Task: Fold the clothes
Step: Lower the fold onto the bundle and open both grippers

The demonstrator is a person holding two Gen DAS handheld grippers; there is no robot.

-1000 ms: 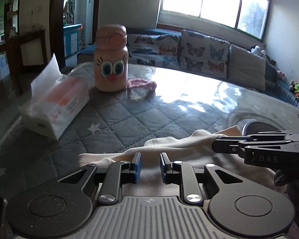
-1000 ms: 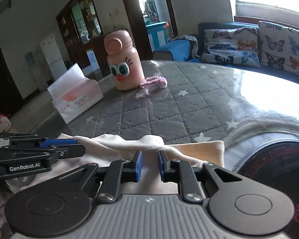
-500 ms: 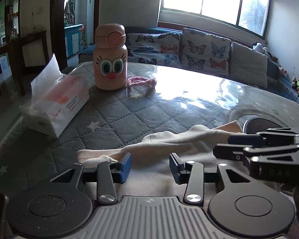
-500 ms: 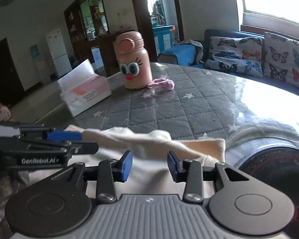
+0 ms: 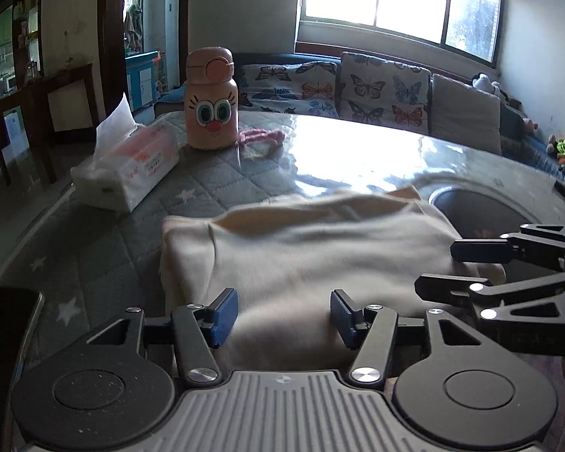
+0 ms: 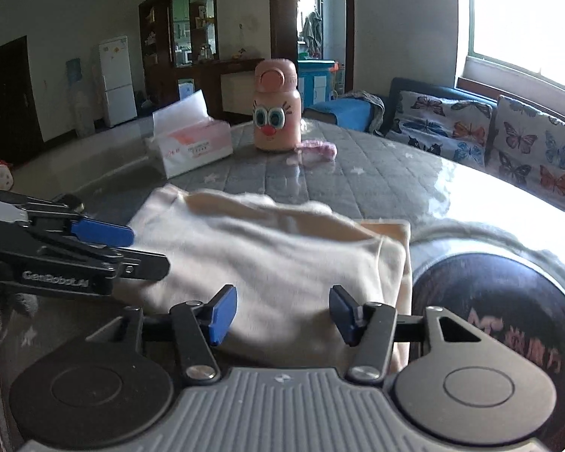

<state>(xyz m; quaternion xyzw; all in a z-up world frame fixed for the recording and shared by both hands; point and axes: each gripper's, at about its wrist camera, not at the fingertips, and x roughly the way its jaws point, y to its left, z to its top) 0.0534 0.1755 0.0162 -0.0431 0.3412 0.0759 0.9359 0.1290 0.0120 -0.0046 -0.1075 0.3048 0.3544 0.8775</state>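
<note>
A cream garment [image 5: 312, 248] lies folded on the grey quilted table cover [image 5: 222, 177]. My left gripper [image 5: 284, 312] hovers at its near edge with the jaws opening; the blue pads stand apart and press on nothing, with the cloth flat beneath them. My right gripper [image 6: 282, 310] is beside it over the garment [image 6: 275, 252], its jaws also opening and free of the cloth. Each gripper shows in the other's view: the right gripper [image 5: 440, 267] at the garment's right side, the left gripper [image 6: 147, 250] at its left side.
A pink bottle with a cartoon face [image 5: 211, 101], a tissue pack [image 5: 132, 169] and a pink band [image 5: 261, 137] stand at the table's far side. A dark phone [image 5: 7, 324] lies near left. A round dark inset [image 6: 497, 324] lies right of the garment. Sofa behind.
Both grippers went from nearly shut on the garment's near edge to wide apart and let it go. They drew back, and more of the flat folded garment shows.
</note>
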